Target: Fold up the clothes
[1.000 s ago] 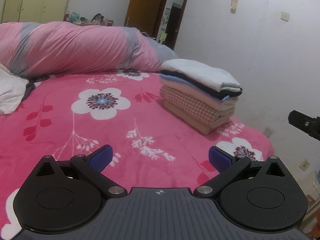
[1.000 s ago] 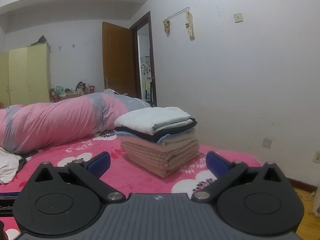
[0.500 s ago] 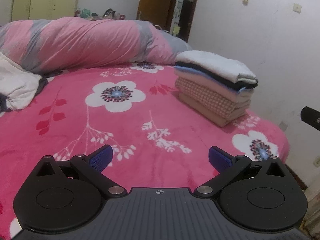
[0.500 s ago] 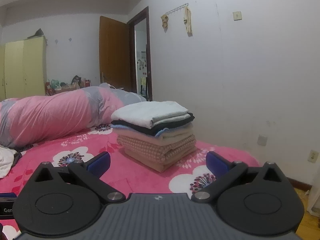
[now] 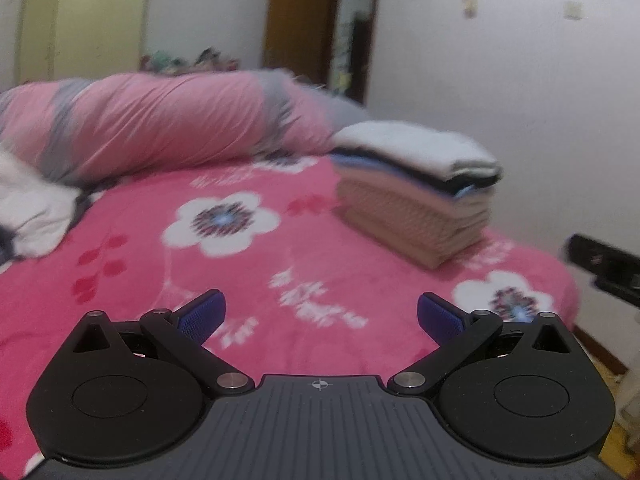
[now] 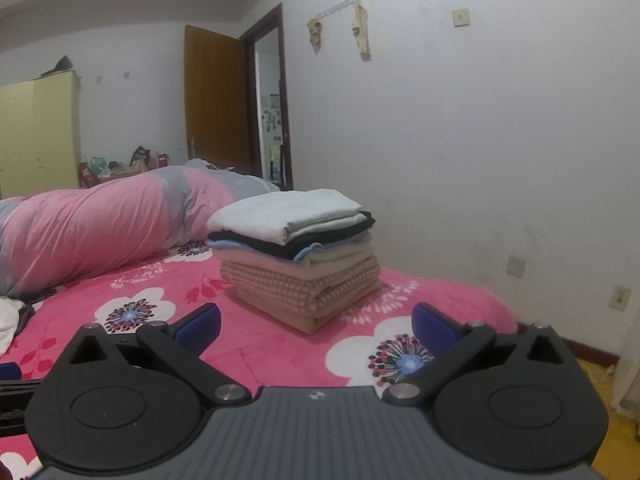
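Change since a second ago: my left tongs have swung and lifted, so the folded stack sits further right and higher in the left view, blurred by that motion; my right tongs have shifted only a little, the stack staying near centre.

Item 1. Left tongs (image 5: pixel 319 314), black with blue-padded fingers: spread wide, nothing between them, held above the pink floral fleece bed cover (image 5: pixel 248 276).

Item 2. Right tongs (image 6: pixel 316 324), same make: likewise spread wide and empty, facing the stack; their black edge shows at the right of the left view.

Item 3. Stack of folded clothes (image 6: pixel 298 258): white piece on top, then black, pale blue, beige, a tan checked piece and a plain tan one at the bottom. It rests on the bed cover near the wall-side edge, edges squared, I judge to keep the middle of the bed free for folding.

Item 4. Crumpled white and grey garment (image 5: pixel 30 208): unfolded, at the left margin, touching the rolled pink and grey quilt (image 5: pixel 160 124). I judge it the remaining piece.
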